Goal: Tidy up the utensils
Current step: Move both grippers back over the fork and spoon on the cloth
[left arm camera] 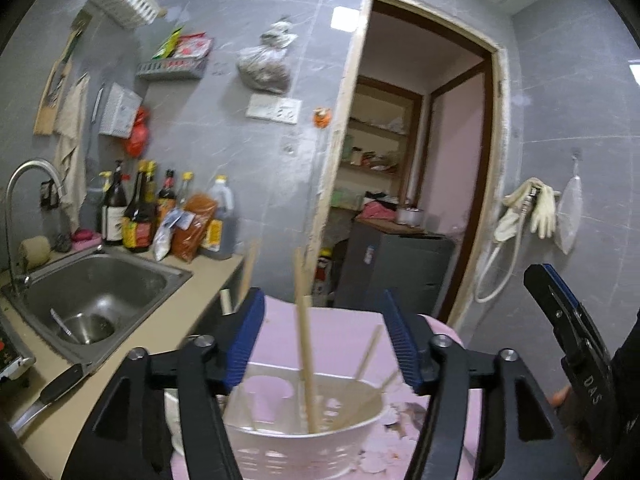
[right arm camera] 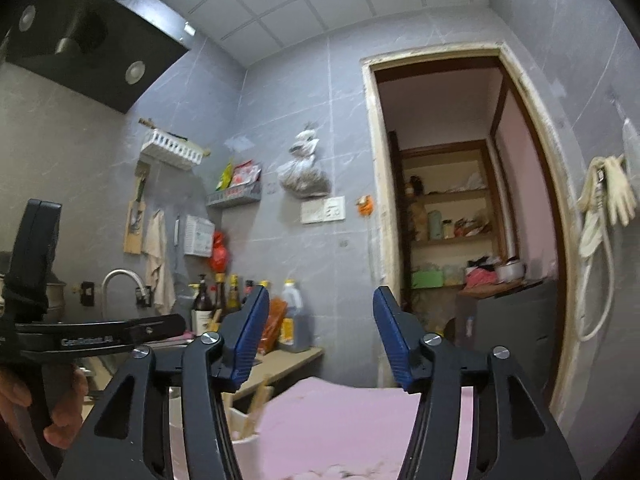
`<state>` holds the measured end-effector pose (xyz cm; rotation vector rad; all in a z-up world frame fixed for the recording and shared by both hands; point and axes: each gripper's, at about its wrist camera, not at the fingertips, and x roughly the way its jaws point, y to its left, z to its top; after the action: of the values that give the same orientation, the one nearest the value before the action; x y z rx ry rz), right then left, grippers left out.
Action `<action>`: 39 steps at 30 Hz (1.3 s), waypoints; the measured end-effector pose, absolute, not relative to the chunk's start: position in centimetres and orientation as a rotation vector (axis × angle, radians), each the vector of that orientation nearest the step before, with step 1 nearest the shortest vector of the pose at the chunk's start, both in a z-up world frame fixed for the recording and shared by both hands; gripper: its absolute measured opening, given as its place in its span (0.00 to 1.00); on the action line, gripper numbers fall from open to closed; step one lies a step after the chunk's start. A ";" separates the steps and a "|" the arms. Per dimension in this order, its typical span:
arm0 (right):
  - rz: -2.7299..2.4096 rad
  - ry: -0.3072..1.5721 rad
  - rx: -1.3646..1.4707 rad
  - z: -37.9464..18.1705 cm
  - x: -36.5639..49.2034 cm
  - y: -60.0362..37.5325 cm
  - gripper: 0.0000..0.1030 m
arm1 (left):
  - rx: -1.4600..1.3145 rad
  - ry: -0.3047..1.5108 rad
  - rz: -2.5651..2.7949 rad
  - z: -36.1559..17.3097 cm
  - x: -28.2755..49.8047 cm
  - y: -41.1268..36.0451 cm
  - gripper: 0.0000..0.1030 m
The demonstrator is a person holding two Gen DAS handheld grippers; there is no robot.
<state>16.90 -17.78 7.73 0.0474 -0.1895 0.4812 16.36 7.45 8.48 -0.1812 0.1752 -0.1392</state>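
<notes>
Fig. — Two hand-held tools above a utensil holder; both jaw pairs stand apart w/ nothing gripped.

(a) Left wrist view. The left tool has its blue pads wide apart; nothing presses on either pad. Directly below and between the pads sits the white slotted utensil holder, resting on the pink surface. Several wooden chopsticks stand inside it, leaning on its wall; the tallest rises through the gap between the pads w/o touching them. Judged: the sticks are upright because the holder's wall props them, i.e. they are already stowed, and the tool is free of them. One stick slants toward the right pad, blurred, so its exact lean is uncertain. The right tool shows at the frame's right edge, seen side-on, well clear of the holder.

(b) Right wrist view. The right tool points slightly upward at the tiled wall and doorway; pads apart, gap empty. The holder lies low and left of it, mostly hidden behind the left finger, w/ chopstick tips poking up. A hand grips the left tool's handle at lower left.

(c) Context. Beige surface to the left carries a steel sink w/ a utensil, prob. a spoon, in its basin, a kitchen knife near its front edge, and sauce bottles behind. Judged: these loose items are what remains to be organized.
</notes>
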 end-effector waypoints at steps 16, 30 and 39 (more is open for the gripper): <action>0.325 -0.135 -0.009 6.7 14.5 -26.5 1.00 | -0.032 0.250 -0.324 6.2 16.2 -1.0 0.82; 0.309 0.114 -0.030 2.8 16.7 -30.1 1.00 | 0.088 0.538 -0.400 -0.5 18.7 -6.4 0.82; 0.355 0.410 -0.055 -0.5 20.9 -30.3 0.91 | 0.115 0.772 -0.400 -4.5 22.5 -8.3 0.58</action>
<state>20.93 -30.26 -0.55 -0.0550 0.4098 0.3550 22.49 -8.30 -4.45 0.1148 0.7725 -0.3999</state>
